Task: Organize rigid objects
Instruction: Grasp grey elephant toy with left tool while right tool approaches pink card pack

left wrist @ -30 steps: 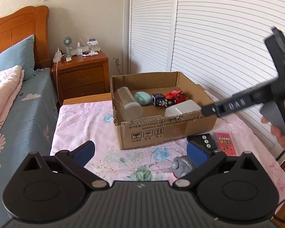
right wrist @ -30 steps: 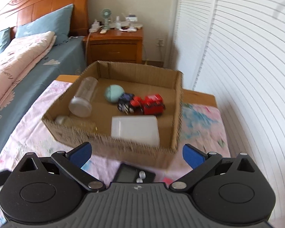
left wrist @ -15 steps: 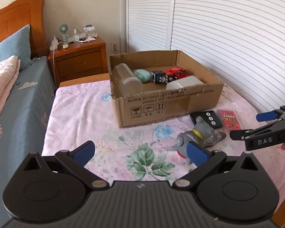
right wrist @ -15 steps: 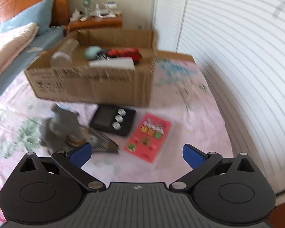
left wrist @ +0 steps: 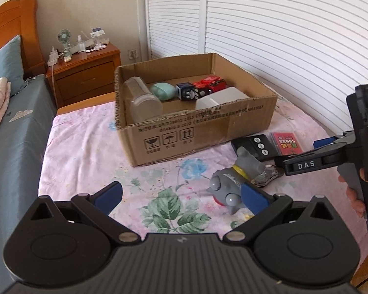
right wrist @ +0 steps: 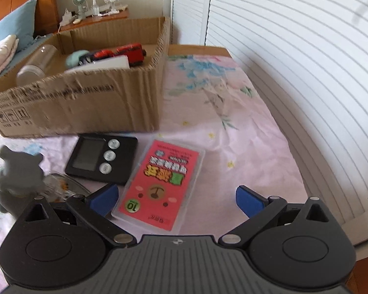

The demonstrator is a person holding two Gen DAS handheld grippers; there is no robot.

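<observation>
the cardboard box [left wrist: 196, 132] already holds a jar, cars and a tub. both grippers have jaws wide apart, holding nothing. still out: the pink card pack [right wrist: 159, 183] between the right gripper [right wrist: 176, 199] jaws, black timer [right wrist: 101, 158] and grey toy [left wrist: 230, 183] by the left gripper [left wrist: 181, 196].

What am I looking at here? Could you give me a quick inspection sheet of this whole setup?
Surface: floral sheet over a table by the bed.
Job's things: cardboard box holds a clear jar, green case, toy cars, white container. Outside it lie a black timer, pink card pack, grey toy.
Clutter: nothing seen.
Grippers: left tool open, empty; right tool open above the card pack.
Cables: one at the nightstand.
Surroundings: bed, slatted doors.
</observation>
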